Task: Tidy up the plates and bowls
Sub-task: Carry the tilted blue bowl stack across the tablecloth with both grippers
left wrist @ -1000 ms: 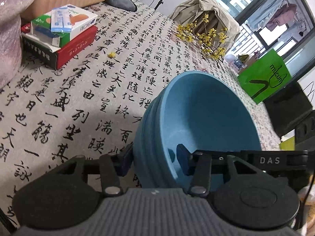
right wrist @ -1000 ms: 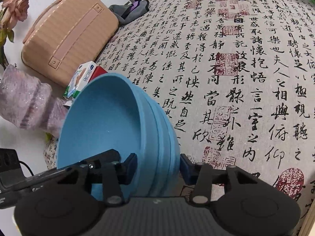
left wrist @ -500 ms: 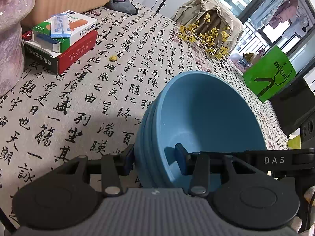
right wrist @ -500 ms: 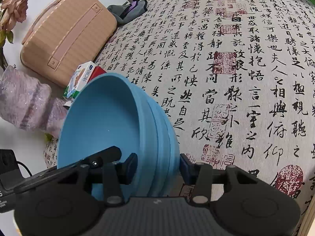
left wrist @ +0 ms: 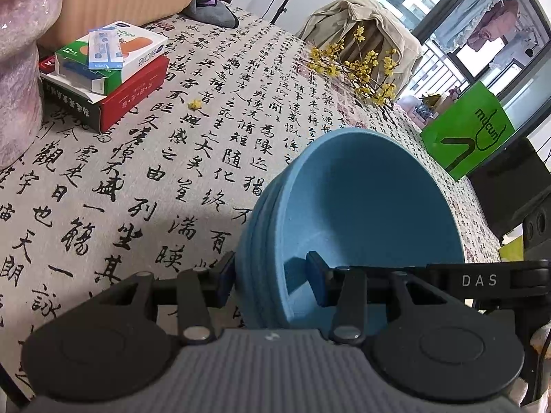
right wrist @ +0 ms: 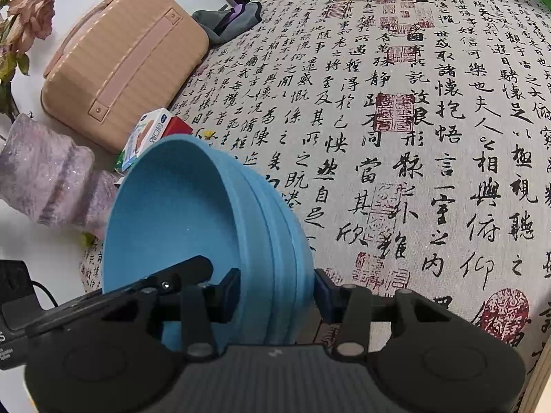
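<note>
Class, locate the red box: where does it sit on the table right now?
In the left wrist view the red box lies upper left on the calligraphy tablecloth, under smaller cartons, beside the pink vase.

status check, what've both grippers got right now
Left gripper and right gripper both clamped on rim of stacked blue bowls. Tablecloth ahead bare.

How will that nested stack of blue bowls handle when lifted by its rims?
The blue bowls look rigid and matte, so probably not slippery. Nested several deep, they may be heavyish. Held by left gripper and right gripper on opposite rims, tipping seems unlikely.
</note>
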A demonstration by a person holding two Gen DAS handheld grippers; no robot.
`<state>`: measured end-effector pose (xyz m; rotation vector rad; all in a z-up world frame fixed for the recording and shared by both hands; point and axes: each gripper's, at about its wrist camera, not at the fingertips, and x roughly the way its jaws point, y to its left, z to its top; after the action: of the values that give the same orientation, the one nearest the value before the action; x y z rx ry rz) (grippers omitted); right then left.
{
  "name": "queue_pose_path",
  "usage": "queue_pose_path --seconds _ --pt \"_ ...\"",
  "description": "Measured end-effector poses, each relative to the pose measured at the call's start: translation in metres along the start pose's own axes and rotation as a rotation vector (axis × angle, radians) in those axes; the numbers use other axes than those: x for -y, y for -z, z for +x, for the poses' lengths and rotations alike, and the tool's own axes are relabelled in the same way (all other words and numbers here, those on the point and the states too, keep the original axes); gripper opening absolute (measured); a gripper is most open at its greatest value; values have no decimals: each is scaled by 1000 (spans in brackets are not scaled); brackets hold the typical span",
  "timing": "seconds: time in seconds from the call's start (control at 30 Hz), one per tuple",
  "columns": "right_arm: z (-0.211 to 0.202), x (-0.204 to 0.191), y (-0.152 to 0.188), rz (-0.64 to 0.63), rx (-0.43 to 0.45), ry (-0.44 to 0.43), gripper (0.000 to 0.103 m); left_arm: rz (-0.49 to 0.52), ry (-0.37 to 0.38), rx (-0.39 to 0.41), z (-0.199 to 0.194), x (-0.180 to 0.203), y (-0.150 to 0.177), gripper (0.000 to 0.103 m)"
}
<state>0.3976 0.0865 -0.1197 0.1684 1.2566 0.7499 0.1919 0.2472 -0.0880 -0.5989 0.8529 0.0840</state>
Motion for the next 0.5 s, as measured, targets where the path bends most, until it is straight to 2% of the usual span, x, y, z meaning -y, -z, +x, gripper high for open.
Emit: queue_pose_path --seconds 0.5 --pt "-17 -2 6 -11 30 -3 45 20 12 28 -9 10 2 45"
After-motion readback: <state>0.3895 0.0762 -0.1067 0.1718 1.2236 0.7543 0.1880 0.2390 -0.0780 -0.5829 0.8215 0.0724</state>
